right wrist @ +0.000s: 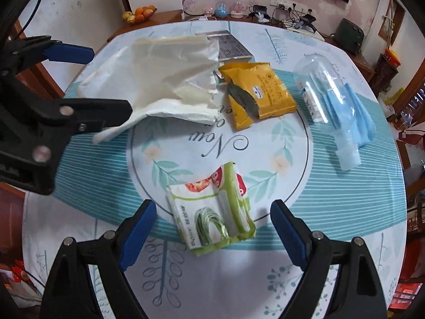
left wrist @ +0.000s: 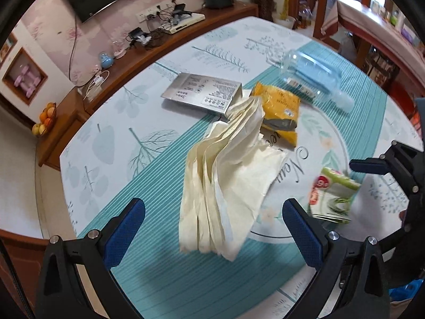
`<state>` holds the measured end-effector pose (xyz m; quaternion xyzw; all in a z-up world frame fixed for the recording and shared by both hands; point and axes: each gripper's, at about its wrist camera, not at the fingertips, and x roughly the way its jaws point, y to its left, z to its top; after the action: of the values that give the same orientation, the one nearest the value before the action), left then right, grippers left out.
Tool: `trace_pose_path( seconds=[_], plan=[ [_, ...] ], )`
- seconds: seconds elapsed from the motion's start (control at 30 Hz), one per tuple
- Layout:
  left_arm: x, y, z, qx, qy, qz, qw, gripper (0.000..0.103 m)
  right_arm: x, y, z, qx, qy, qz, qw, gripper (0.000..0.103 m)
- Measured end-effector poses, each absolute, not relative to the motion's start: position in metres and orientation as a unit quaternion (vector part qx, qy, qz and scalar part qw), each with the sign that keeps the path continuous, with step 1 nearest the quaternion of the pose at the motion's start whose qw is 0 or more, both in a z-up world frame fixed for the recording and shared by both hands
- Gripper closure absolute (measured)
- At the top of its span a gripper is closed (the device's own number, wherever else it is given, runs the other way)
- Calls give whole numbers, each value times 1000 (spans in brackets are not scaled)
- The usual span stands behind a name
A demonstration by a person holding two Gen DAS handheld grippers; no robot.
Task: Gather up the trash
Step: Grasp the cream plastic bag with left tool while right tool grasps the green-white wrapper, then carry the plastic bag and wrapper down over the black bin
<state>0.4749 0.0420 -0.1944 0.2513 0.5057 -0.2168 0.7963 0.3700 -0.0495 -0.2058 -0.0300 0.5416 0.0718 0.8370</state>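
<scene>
Left tongs [left wrist: 213, 227] hang wide apart over the tabletop [left wrist: 111, 159], and the cream plastic bag [left wrist: 225, 183] lies right between the two blue pads, its near end just short of them, nothing gripped. From the right wrist view those same left tongs [right wrist: 109, 79] come in from the left edge, one finger laid across the bag's [right wrist: 159, 79] near corner; whether it touches the bag is hard to tell.

Moving right: a silver carton [left wrist: 202, 93] sits at the bag's far end, partly tucked under it. Next to it the yellow snack wrapper [left wrist: 281, 114], torn open, its left edge touching the bag. Further right a clear plastic bottle [left wrist: 313, 79] lies on its side with a blue face mask [right wrist: 356, 111] under it; through the plastic the mask's outline is blurry.

Now the right tongs [right wrist: 213, 232]: spread open, with the green-and-white wrapper [right wrist: 215, 215] lying flat between the fingers, close to the pads but unheld. In the left wrist view that wrapper [left wrist: 332, 196] is motion-blurred and partly cut off by the left tongs' right finger, and the right tongs [left wrist: 377, 175] only poke in from the edge.
</scene>
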Motion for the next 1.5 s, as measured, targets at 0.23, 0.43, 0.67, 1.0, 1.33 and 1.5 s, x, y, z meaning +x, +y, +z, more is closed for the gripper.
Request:
trace_pose_path(
  seconds=[0.23,0.43,0.67,1.0,1.33,1.5],
  plan=[
    [489,30,-213,283,499,-219,789,1,363,-51,-209,-33,545,53,836,38],
    [498,26,-226,277,523,-218,776,21,360,-60,-204,-1,549,39,835,74],
    [496,38,-226,222,555,-211,773,82,347,-66,-199,50,563,25,824,79],
    [434,56,-172,178,536,-231,792,94,285,-82,-155,91,539,22,837,81],
    [318,64,-98,99,504,-224,828,94,207,-113,-99,112,491,81,860,82],
    [245,62,-74,46,486,-190,852,94,164,-127,-76,90,465,132,871,82]
  ],
)
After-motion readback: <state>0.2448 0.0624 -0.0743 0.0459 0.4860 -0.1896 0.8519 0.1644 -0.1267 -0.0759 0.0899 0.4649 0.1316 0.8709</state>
